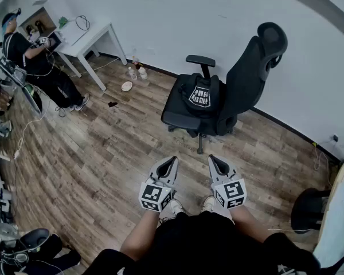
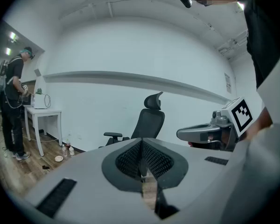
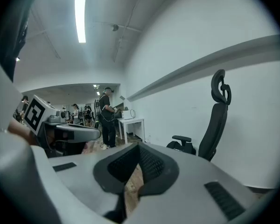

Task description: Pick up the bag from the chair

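A black bag (image 1: 199,96) with white print sits on the seat of a black office chair (image 1: 241,79) by the white wall. Both grippers are held low in front of the person, about a metre short of the chair. My left gripper (image 1: 168,164) and right gripper (image 1: 217,162) point at the chair, jaws together and holding nothing. The left gripper view shows its shut jaws (image 2: 142,160), the chair (image 2: 149,120) beyond them and the right gripper (image 2: 210,133) alongside. Ahead of the shut jaws (image 3: 139,164) in the right gripper view are the chair (image 3: 217,120) and its armrest (image 3: 182,138).
A white table (image 1: 86,39) stands at the back left with a person (image 1: 28,56) working at it. Bottles (image 1: 137,72) and a small dish (image 1: 126,86) lie on the wood floor near the wall. A black stool (image 1: 309,208) is at the right, another chair (image 1: 34,242) at the bottom left.
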